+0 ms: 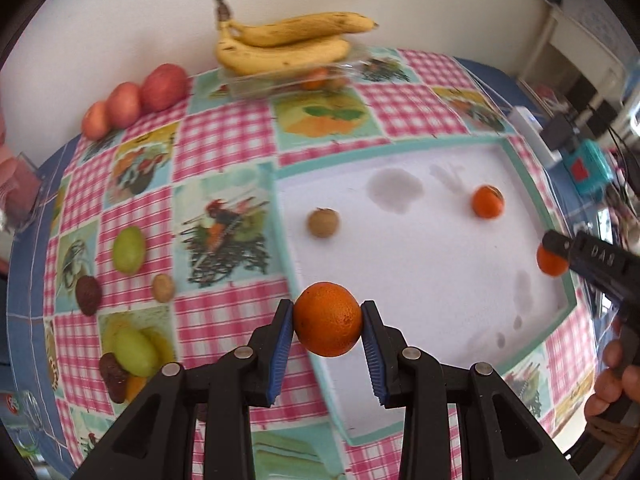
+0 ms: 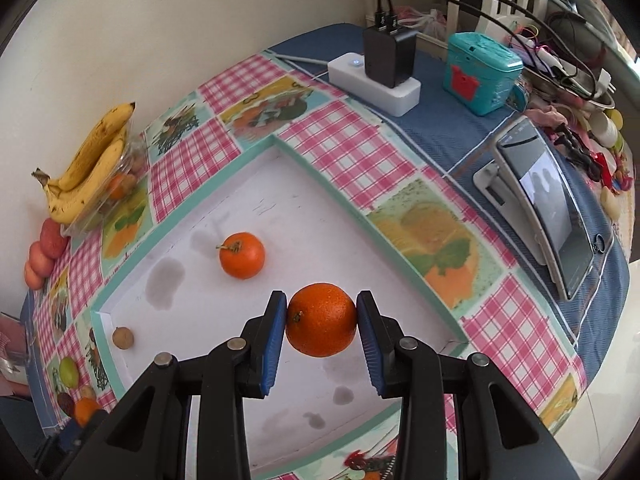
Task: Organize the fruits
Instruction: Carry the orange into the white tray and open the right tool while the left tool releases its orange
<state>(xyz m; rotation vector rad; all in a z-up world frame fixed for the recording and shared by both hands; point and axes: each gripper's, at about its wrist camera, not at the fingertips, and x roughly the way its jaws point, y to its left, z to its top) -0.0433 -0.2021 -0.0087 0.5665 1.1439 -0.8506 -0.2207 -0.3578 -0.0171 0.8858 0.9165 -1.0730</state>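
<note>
Step in hand: carrying, judged from both claws each holding an orange above or at the edge of the white tray [image 1: 420, 264], with nothing yet set down.

Left gripper [image 1: 328, 320]: clamped on an orange [image 1: 327, 319], blue pads pressed to its two sides; held over the tray's near-left rim, half above the checked cloth [image 1: 224, 136].

Right gripper [image 2: 321, 320]: clamped likewise on a second orange [image 2: 321, 320]; held over the tray's near part, clear of the floor as far as can be told.

Look of the held fruit: round, deep orange, pebbled skin; small dark stem scar on the right one, facing the left pad.

Already in the tray: a third orange with a stem [image 2: 241, 255] toward the far side; a small brown round fruit [image 2: 122, 337] by the left wall, kind not clear.

Outside the tray, to its left: two green fruits, dark and tan small ones, loose on the cloth.

Beyond the tray, at the wall: bananas [image 1: 280, 44] on a clear box [image 1: 288, 78]; three red apples [image 1: 136, 100] in a row.

Right of the tray: white power strip with black charger, teal box, tablet on a stand.

Next move, as a judgement: lowering each orange to bare tray floor near the stemmed one, then easing the pads apart slowly; rolling likely on the flat surface, so a low release needed.

Risk: collision between the two claws if both descend at the same spot.
</note>
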